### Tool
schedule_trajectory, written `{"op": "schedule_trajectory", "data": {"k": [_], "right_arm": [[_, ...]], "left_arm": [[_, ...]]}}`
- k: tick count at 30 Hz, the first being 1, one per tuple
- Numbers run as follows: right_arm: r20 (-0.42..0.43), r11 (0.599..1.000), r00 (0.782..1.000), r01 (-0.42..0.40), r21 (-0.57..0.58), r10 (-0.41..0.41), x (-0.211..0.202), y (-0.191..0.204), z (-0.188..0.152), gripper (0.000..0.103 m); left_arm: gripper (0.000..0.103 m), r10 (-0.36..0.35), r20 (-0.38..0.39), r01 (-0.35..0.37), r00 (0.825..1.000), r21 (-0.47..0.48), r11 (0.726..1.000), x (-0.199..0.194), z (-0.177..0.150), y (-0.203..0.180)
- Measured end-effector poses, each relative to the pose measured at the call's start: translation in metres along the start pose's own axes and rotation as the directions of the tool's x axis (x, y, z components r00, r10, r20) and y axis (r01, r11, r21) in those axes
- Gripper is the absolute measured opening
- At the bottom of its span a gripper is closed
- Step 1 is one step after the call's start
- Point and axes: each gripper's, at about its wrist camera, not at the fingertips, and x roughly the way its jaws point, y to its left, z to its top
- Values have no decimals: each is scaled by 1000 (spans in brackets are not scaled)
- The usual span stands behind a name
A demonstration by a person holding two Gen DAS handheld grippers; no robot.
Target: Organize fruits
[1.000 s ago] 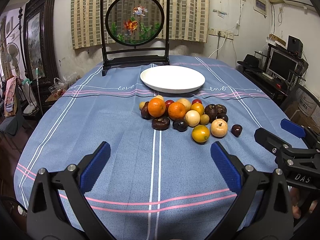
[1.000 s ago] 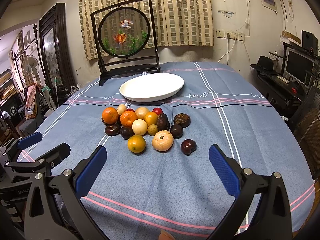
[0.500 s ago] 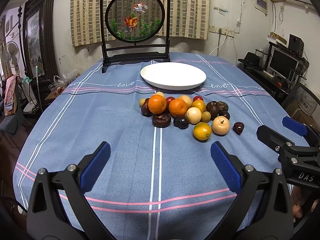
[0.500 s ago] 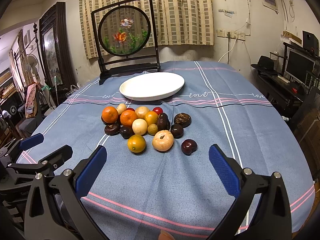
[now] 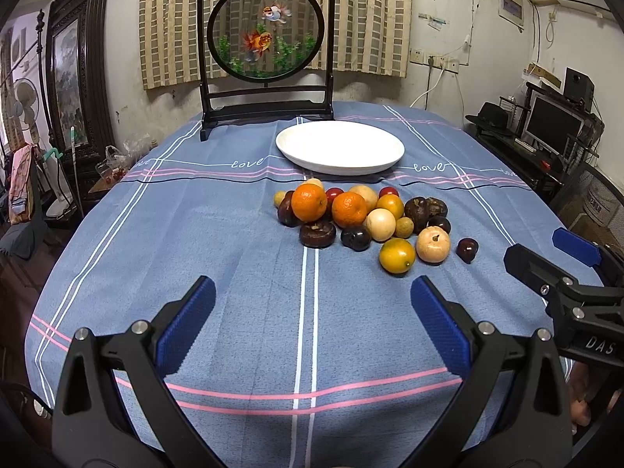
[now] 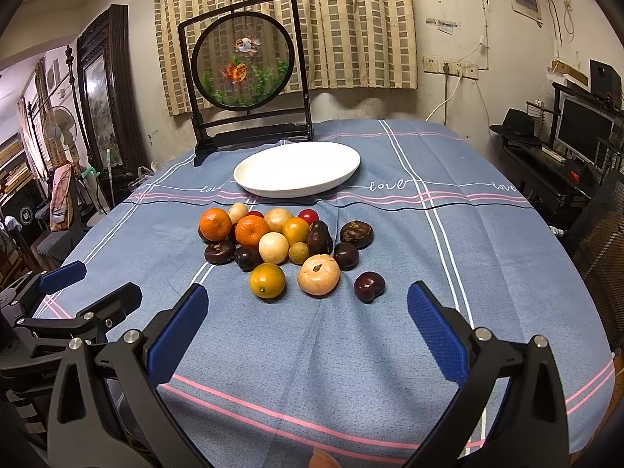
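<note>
A pile of small fruits [image 5: 366,218] lies on the blue tablecloth: two oranges [image 5: 309,202], a yellow citrus [image 5: 397,255], a pale round fruit [image 5: 433,244], dark plums [image 5: 355,238] and a dark cherry [image 5: 467,249]. An empty white plate [image 5: 340,147] sits behind the pile. My left gripper [image 5: 312,304] is open and empty, short of the pile. My right gripper [image 6: 308,316] is open and empty, close in front of the yellow citrus [image 6: 267,280], the pale fruit [image 6: 318,280] and the cherry [image 6: 369,286]. The plate [image 6: 296,168] lies beyond.
A black-framed round goldfish screen [image 5: 266,43] stands at the table's far edge behind the plate. A desk with a monitor [image 5: 553,124] is off to the right, furniture and a fan [image 6: 58,124] off to the left. The right gripper shows in the left wrist view [image 5: 546,269].
Both grippers have moved forward toward the fruit pile, which now looks nearer and larger. Both jaws stay open. No fruit has moved.
</note>
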Motion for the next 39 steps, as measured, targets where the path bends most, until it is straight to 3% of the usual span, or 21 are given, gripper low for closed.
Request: {"op": "schedule_trajectory", "data": {"k": [18,27,35,39], "right_arm": [[-14,998,998,-60,33,61,3,-5,-1,102],[-41,995,994,-99,1,99,10,-4,-7,102],[-99,997,992,-69,25,71,31,-16,-13,102],[-141,995,985,-97,23,99,44,-25,-8,102]], "left_arm": [[101,13,-3,-13,1000,4,1000,1,-1,2],[101,-20,-5,20,1000,14,1000,5,-2,7],[101,7,-79,-6,997,11,1000,36,4,25],[101,-30,-113,31,993,5,1000,60,23,35]]}}
